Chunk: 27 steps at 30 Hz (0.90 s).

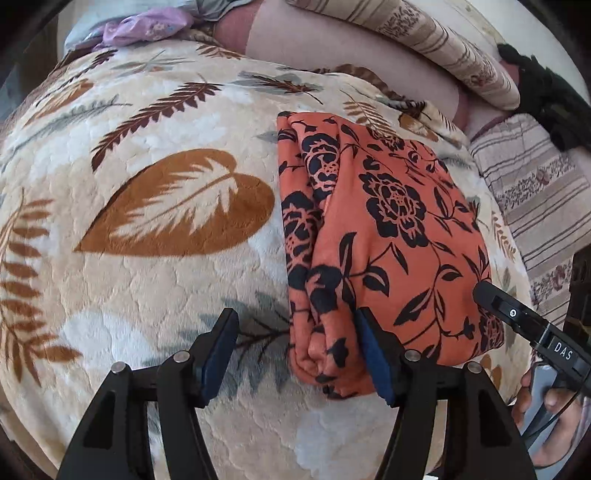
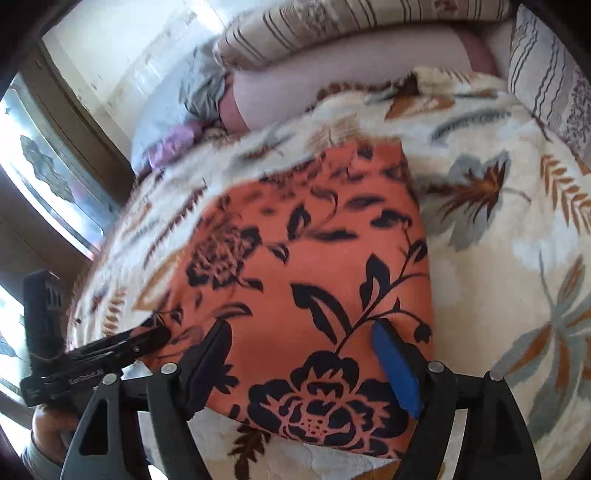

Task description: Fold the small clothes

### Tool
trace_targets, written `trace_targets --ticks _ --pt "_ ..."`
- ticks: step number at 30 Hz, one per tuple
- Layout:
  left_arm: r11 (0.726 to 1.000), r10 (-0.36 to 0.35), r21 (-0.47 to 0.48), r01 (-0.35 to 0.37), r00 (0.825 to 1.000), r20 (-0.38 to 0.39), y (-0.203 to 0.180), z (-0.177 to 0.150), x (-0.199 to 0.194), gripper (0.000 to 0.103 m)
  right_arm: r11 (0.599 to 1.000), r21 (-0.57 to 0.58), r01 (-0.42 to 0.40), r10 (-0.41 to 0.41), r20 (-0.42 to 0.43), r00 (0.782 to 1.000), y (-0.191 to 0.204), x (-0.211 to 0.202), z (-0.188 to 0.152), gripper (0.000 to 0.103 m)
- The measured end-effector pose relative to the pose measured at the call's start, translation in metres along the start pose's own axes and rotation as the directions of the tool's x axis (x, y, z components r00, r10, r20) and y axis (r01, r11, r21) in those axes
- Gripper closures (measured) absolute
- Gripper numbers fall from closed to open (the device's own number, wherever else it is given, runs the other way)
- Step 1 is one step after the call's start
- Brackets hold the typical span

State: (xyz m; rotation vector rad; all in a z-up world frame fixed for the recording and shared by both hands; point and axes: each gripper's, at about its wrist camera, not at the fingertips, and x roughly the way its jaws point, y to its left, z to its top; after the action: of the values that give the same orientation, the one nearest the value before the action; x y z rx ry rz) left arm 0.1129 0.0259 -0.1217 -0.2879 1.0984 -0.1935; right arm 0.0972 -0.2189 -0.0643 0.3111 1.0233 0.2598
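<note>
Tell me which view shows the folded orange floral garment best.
The left wrist view: the orange floral garment appears whole and sharp, its layered fold edge visible. The right wrist view shows it closer but motion-blurred, its near edge hidden behind the claw fingers.

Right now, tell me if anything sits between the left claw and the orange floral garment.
Nothing visible does. The left claw hangs open at the folded orange floral garment on the leaf-print blanket, one finger already over its near edge.

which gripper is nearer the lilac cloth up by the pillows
Left. The left gripper works the orange garment's edge on the lilac cloth's side; the right gripper is over the opposite edge.
</note>
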Motion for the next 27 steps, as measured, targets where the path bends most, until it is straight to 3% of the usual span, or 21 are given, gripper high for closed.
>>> trace_targets --ticks 3,7,9,11,15,18,21,25,27 --pt "1.000 0.008 0.010 -0.009 0.997 0.079 -0.006 -0.007 -0.031 0.037 0.998 0.045 -0.041 0.037 0.089 0.995 0.006 -0.035 -0.004 0.022" --pt "1.000 0.001 0.017 -0.004 0.981 0.196 -0.009 -0.016 -0.078 0.036 1.000 0.017 0.000 -0.003 0.157 0.988 0.017 -0.067 -0.015 0.022" --pt "1.000 0.008 0.013 -0.012 0.963 0.268 -0.012 -0.019 -0.101 0.031 1.000 0.022 -0.005 0.001 0.158 0.987 0.019 -0.077 -0.023 0.022" --pt "0.999 0.025 0.035 -0.038 0.942 0.335 -0.020 -0.025 -0.119 0.020 1.000 0.011 -0.003 0.001 0.140 0.990 0.025 -0.082 -0.030 0.020" --pt "0.986 0.040 0.130 -0.101 0.914 0.405 -0.047 -0.034 -0.136 0.005 0.995 -0.099 0.018 -0.008 0.105 0.994 0.052 -0.084 -0.050 0.015" --pt "0.968 0.071 0.201 -0.150 0.933 0.353 -0.068 -0.039 -0.131 0.002 0.978 -0.203 0.043 -0.028 0.078 0.997 0.074 -0.081 -0.064 0.014" --pt "0.968 0.047 0.226 -0.114 0.959 0.280 -0.080 -0.045 -0.124 0.002 0.964 -0.257 0.065 -0.058 0.036 0.998 0.084 -0.075 -0.077 0.010" --pt "0.970 0.069 0.202 -0.134 0.952 0.299 -0.087 -0.054 -0.125 0.002 0.967 -0.241 0.086 -0.094 -0.024 0.995 0.075 -0.065 -0.092 0.010" --pt "0.969 0.077 0.203 -0.138 0.956 0.282 -0.087 -0.055 -0.122 0.002 0.971 -0.217 0.099 -0.111 -0.041 0.993 0.067 -0.063 -0.097 0.010"
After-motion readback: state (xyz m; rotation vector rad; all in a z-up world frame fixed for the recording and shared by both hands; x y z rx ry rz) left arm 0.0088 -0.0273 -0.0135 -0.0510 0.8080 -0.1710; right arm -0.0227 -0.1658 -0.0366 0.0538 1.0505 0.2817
